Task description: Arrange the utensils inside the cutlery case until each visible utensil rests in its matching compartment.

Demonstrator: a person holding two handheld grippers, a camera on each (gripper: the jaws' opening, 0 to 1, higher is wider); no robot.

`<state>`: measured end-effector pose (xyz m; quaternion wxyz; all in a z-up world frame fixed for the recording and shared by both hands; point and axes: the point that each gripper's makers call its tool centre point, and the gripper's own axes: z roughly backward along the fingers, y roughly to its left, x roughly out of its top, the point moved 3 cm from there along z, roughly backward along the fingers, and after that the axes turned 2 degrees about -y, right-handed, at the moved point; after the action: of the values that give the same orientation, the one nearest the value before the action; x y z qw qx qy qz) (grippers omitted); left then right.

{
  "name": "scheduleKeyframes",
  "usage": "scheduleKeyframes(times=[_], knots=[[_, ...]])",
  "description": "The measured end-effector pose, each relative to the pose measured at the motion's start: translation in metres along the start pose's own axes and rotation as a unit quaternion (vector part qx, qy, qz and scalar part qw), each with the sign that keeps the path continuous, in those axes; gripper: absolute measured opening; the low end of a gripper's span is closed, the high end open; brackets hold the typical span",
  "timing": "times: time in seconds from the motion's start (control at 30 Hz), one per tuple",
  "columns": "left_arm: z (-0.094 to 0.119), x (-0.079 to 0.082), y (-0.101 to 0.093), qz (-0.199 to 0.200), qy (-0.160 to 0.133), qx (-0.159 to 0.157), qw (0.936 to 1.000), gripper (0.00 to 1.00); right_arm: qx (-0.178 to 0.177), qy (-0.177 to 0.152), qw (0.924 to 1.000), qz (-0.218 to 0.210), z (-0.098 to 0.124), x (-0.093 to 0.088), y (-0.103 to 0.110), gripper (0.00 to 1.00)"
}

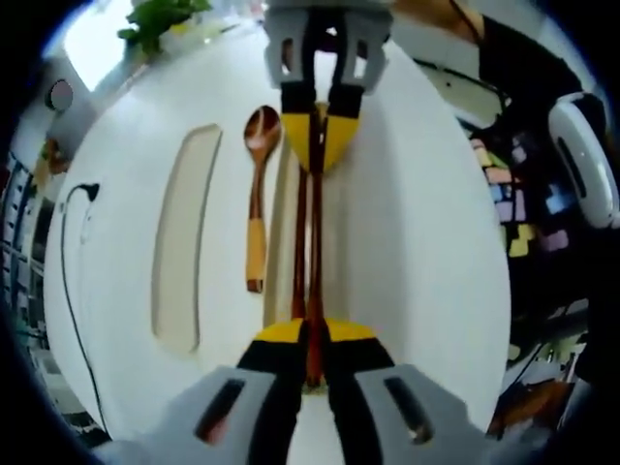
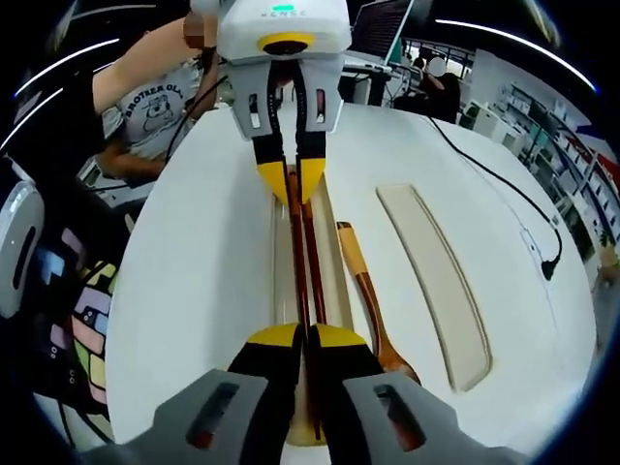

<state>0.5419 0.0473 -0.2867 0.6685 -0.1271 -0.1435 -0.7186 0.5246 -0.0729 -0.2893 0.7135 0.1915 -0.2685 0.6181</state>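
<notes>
On the white table (image 1: 417,232), the cutlery case (image 2: 334,242) holds the wooden chopsticks (image 2: 302,262), clamped at opposite ends by the left gripper (image 1: 312,334) and right gripper (image 2: 308,339). A wooden spoon (image 1: 257,184) lies beside the case.

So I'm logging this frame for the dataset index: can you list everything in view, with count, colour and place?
Cutlery case: one, white, round-edged, under both grippers.
Chopsticks: two, reddish brown, along the middle slot, one end in each gripper.
Spoon: one, brown wood with a paler handle, lying beside the chopstick slot.
Long recess: one, beige, holding nothing, beyond the spoon.
Cable: one, black, trailing along the case's far side.
Plant: one, green, behind the case.
Left gripper: yellow-tipped black jaws closed on the chopsticks.
Right gripper: same colours, closed on the opposite end.
</notes>
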Motion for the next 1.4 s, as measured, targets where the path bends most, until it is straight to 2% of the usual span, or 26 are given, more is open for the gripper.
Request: scheduleKeyframes(times=[0.27,0.37,0.67,1.0,1.17,1.4], knots=[[0.005,0.002,0.002,0.015,-0.018,0.004,0.9997,0.07,0.004,0.008,0.9996,0.028,0.002,0.002,0.0,0.03],[0.007,0.004,0.002,0.009,-0.024,0.01,0.9996,0.08,0.002,0.008,0.9995,0.031,0.003,0.002,-0.001,0.03],[0.012,0.009,0.003,0.009,-0.039,0.016,0.9991,0.09,-0.007,-0.01,0.999,0.044,0.017,0.01,-0.001,0.06],[0.019,0.02,0.009,0.006,-0.045,0.031,0.9985,0.09,-0.045,-0.041,0.9979,0.022,0.041,0.017,-0.022,0.06],[0.019,0.032,0.014,-0.003,-0.044,0.04,0.9982,0.09,-0.079,-0.041,0.9958,-0.02,0.053,0.008,-0.045,0.06],[0.015,0.048,0.022,0.001,-0.05,0.054,0.9973,0.09,-0.095,-0.044,0.9937,-0.04,0.061,-0.002,-0.055,0.06]])
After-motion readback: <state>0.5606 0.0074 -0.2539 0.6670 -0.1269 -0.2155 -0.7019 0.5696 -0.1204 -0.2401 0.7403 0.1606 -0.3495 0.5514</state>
